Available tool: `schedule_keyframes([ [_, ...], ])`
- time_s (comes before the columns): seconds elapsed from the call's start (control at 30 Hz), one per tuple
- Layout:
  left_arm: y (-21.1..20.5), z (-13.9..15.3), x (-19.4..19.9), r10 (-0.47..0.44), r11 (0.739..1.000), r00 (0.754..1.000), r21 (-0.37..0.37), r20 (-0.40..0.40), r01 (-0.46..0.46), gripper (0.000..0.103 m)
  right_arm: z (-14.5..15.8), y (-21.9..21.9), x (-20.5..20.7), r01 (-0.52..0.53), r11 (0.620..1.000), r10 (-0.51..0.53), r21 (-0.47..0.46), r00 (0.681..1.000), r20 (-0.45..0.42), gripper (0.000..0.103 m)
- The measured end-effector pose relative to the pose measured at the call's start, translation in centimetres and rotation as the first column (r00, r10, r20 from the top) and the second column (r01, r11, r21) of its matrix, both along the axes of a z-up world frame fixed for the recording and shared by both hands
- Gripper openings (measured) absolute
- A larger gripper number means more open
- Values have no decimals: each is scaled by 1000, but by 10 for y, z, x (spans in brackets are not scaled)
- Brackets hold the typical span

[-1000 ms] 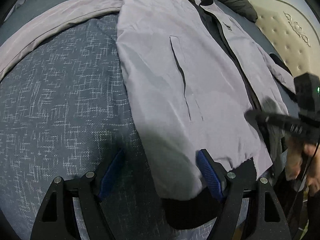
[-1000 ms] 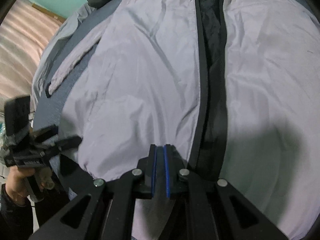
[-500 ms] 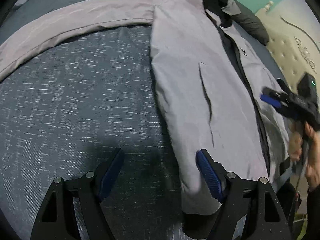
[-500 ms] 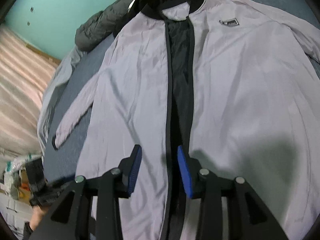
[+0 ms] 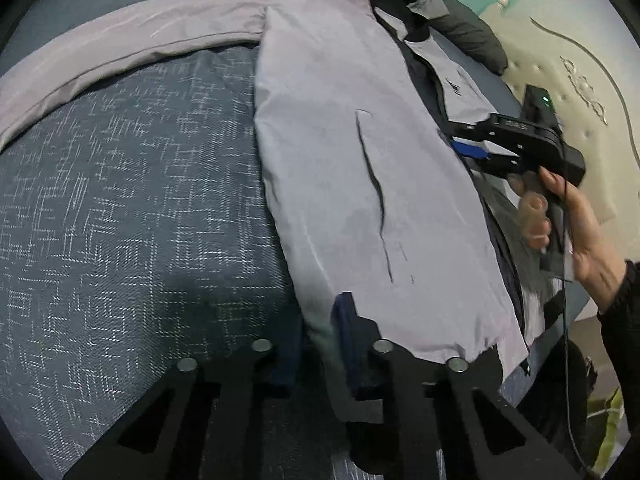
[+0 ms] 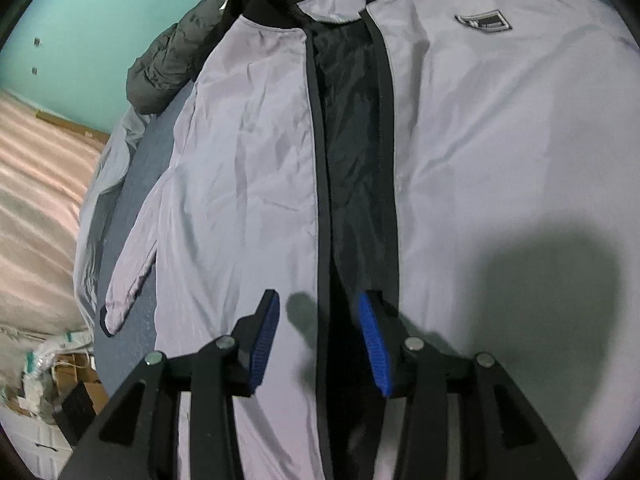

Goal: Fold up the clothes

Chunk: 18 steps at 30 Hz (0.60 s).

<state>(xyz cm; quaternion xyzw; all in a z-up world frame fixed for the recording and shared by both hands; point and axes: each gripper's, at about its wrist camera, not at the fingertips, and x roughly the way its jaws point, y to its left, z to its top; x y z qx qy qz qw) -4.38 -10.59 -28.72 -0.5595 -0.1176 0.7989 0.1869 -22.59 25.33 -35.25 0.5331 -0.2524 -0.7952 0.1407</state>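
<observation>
A pale grey jacket (image 6: 500, 152) of smooth, slightly shiny fabric lies spread front-up on a bed (image 5: 120, 208) covered in dark blue cloth flecked with a white woven crosshatch. Its front hangs open, showing a dark quilted lining (image 6: 352, 120) between two black edge bands. It has a black ribbed collar, a small dark chest badge (image 6: 484, 23), a slit pocket (image 5: 374, 192), and long sleeves spread out to either side.

The left gripper (image 5: 316, 344) is closing, its blue ribbed pads pinching the jacket's bottom corner at the side seam, with fabric bunched between them.

The right gripper (image 6: 320, 340) hovers over the open front near the hem, its jaws apart and gripping nothing; a black edge band runs beneath the gap. From the left camera, a hand (image 5: 576, 224) holds its black handle.

A dark puffy garment (image 6: 168, 72) lies beyond the collar. Behind are a teal wall (image 6: 100, 20) and a cream tufted headboard (image 5: 560, 64).
</observation>
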Motion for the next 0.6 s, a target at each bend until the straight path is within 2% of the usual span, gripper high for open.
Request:
schedule_keyframes([
  [0.03,-2,1,-2,-7,1000,1000,1,-2,7,8,-1,0,0,0,1000,0,2,1000,-1,28],
  [0.1,-3,1,-5,-15,1000,1000,1,-7,15,6,-1,-1,1,-1,1000,1,11,1000,-14,10],
  [0.13,-4,0,-6,-18,1000,1000,0,-10,18,4,1,-1,2,-3,1000,3,18,1000,-27,5],
  [0.33,-5,1,-7,-26,1000,1000,-7,-17,26,3,17,-1,10,9,991,6,131,994,-112,2],
  [0.43,-10,-1,1,-26,999,1000,-31,-11,26,3,10,-10,9,-10,976,27,219,997,-75,2],
  [0.53,-13,-2,-3,2,1000,1000,-21,11,-2,7,6,-17,9,-31,967,46,252,997,-54,3],
  [0.6,-16,3,-4,18,999,1000,-26,6,-18,18,9,-15,9,-8,960,25,280,998,-56,3],
])
